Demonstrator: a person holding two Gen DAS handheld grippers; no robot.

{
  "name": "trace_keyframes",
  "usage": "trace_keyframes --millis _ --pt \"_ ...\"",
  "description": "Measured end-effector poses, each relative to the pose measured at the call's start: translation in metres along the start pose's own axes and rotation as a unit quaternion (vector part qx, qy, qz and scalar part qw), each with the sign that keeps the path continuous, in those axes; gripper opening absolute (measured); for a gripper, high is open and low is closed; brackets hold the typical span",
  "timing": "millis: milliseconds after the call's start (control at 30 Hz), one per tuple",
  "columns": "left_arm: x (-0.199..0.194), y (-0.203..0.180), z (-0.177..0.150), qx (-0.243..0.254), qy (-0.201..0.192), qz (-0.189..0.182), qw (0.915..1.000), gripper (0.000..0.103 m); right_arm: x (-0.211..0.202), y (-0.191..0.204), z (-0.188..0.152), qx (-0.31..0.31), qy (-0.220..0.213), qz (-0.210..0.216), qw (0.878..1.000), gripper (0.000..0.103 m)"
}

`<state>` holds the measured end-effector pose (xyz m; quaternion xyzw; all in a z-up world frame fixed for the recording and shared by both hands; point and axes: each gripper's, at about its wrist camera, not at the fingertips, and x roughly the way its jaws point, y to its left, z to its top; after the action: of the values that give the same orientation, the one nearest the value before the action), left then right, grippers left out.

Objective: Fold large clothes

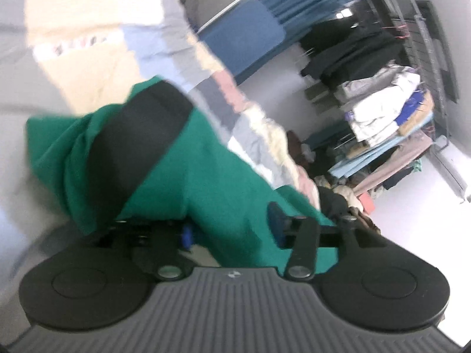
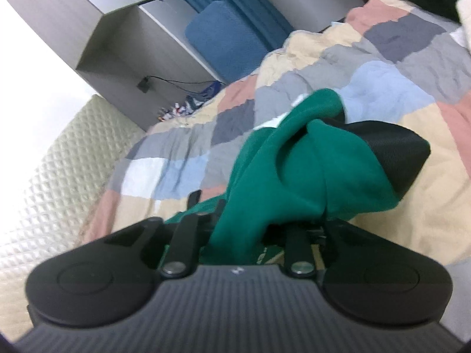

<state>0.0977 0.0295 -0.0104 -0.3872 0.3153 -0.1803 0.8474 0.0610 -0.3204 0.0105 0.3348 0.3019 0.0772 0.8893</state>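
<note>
Both grippers, left [image 1: 188, 194] and right [image 2: 297, 176], stand clamped on a green garment [image 2: 294, 173] above the patchwork quilt [image 2: 397, 67]. Soft and limp (likely light), it looks best held at its edges.

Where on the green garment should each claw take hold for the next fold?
At its outer edges or corners, one claw per side, coming in level with the patchwork quilt so the cloth hangs flat between them. Right now the green garment is bunched and draped over the right claw, and likewise over the left claw, so any fold would probably crease.
</note>
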Motion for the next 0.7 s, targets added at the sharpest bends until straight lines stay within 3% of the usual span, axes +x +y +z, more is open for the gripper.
trace_keyframes --millis 100,233,333,400,600,700 --pt "0.011 -0.011 0.016 0.038 -0.018 0.005 0.9991 0.062 0.011 0.009 0.015 -0.015 -0.006 0.006 1.0 0.033" --pt "0.032 -0.021 0.043 0.077 -0.052 0.018 0.9955 0.062 0.038 0.019 0.04 -0.036 -0.017 0.023 0.999 0.043" --pt "0.061 -0.025 0.067 0.094 -0.074 0.038 0.9921 0.063 0.066 0.021 0.056 -0.054 -0.018 0.037 0.998 0.052" --pt "0.088 -0.029 0.085 0.118 -0.086 0.06 0.9874 0.063 0.088 0.022 0.062 -0.084 -0.019 0.033 0.996 0.053" --pt "0.166 -0.011 0.117 0.161 -0.074 0.124 0.9763 0.064 0.152 0.01 0.08 -0.127 -0.025 0.004 0.992 0.053" --pt "0.202 0.01 0.125 0.16 -0.056 0.159 0.9727 0.067 0.186 0.002 0.082 -0.164 -0.02 -0.025 0.986 0.056"
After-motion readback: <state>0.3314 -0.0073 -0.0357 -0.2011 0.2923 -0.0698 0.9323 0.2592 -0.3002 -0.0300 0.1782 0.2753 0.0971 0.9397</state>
